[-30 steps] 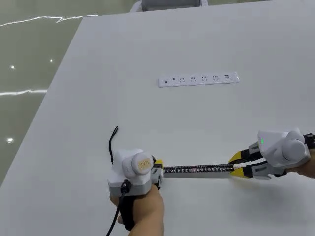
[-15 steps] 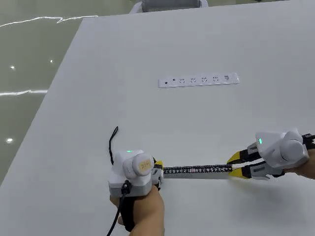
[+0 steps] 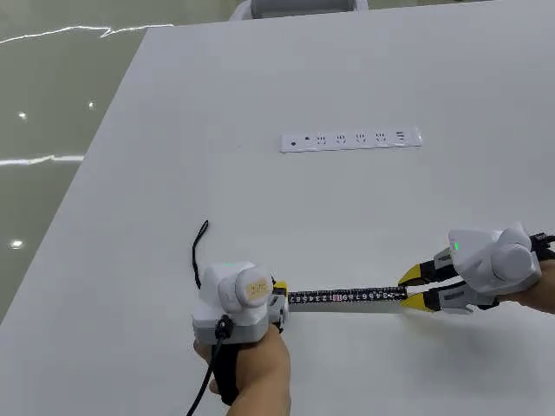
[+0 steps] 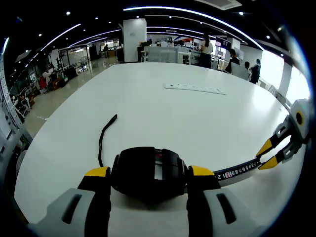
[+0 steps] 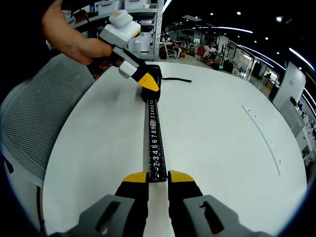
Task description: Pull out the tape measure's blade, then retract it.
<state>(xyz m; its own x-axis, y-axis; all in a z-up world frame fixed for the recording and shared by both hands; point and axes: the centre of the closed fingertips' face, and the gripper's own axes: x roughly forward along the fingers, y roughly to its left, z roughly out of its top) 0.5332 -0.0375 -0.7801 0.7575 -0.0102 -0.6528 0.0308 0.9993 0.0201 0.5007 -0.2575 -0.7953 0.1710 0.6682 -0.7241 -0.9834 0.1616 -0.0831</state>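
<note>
Gripping the tape measure [image 4: 148, 165] by its black case, my left gripper [image 4: 149, 173] has its two yellow-tipped jaws closed against the case, one on each side. The case fills the space between them and sits low over the white tabletop [image 3: 303, 217], near the edge closest to me. My left hand [image 3: 251, 368] wraps the handle below it, and a black cable [image 3: 206, 381] hangs down beside that hand.

From the mouth of the case the blade [image 5: 155, 143] is drawn out in a straight line across the tabletop to my right gripper [image 5: 158, 175]. There the jaws are narrowed to a slim gap and pinch the blade's free end between their yellow tips. In the right gripper view the black blade carries white numbers, the lowest ones nearest my jaws and counting up toward the case. I cannot tell whether the blade lies on the surface or hangs just above it.

In the head view the blade runs nearly level — left gripper at the lower left, right gripper at the lower right, well apart. A thin black lanyard [image 4: 102, 138] trails from the case and curls away over the tabletop on the far side. A white power strip [image 3: 351, 139] lies farther back, well clear of the blade. A grey mesh chair back [image 5: 34, 128] stands beside the tabletop's edge in the right gripper view.
</note>
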